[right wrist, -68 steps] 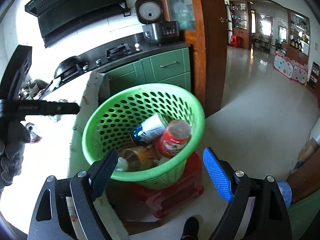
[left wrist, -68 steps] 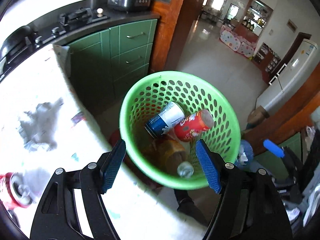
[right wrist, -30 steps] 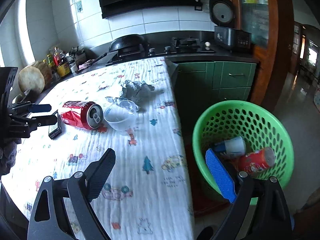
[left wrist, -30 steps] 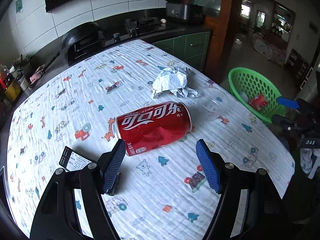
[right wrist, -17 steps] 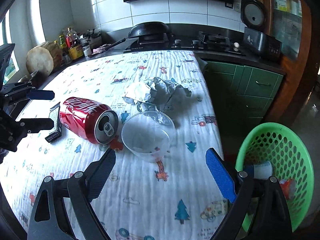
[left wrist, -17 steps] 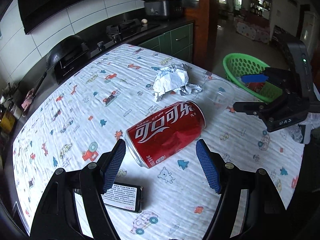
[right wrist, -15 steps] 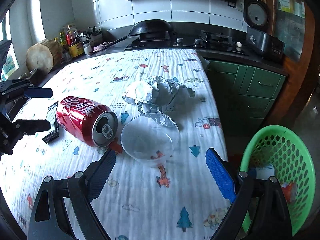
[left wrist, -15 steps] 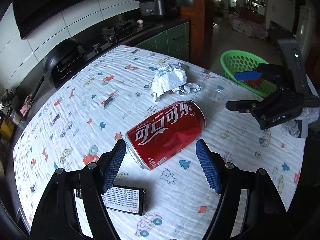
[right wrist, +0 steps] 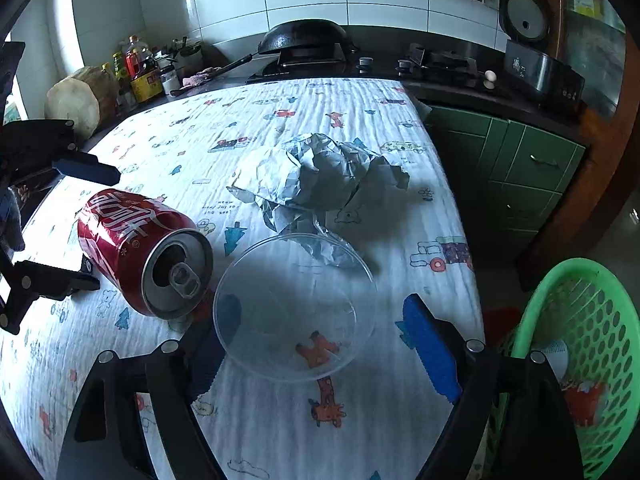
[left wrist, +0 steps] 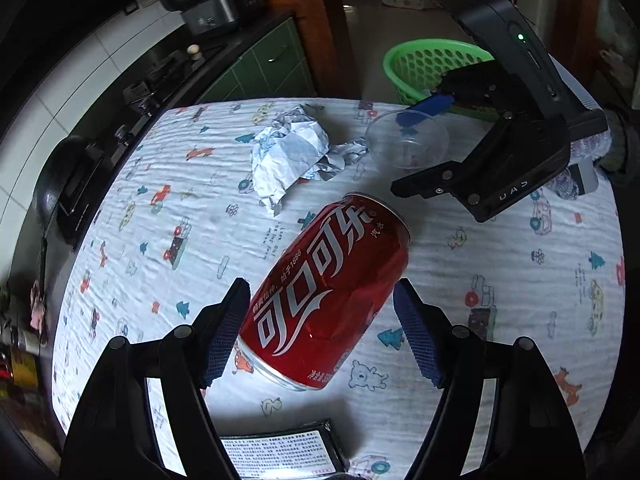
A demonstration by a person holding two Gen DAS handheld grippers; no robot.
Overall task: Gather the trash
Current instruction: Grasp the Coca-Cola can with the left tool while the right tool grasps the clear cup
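A dented red cola can [left wrist: 326,292] lies on its side on the patterned tablecloth [left wrist: 180,208]. My left gripper [left wrist: 322,330] is open with its blue pads on either side of the can's bottom end, not squeezing it. The can also shows in the right wrist view [right wrist: 140,250]. A clear plastic cup [right wrist: 296,306] lies on its side between the open fingers of my right gripper [right wrist: 320,348]; it also shows in the left wrist view [left wrist: 406,144]. Crumpled white paper [right wrist: 320,176] lies beyond the cup. A green basket [right wrist: 580,360] holding trash stands off the table's right edge.
A small black box with a printed label [left wrist: 280,454] lies just under my left gripper. A kitchen counter with a wok [right wrist: 306,38], stove and rice cooker [right wrist: 532,40] runs behind the table. Bottles and a wooden block [right wrist: 76,100] stand at the far left.
Both grippers swung from over the basket to the table. The left closed in on the cola can, the right on the clear cup. Both stayed open.
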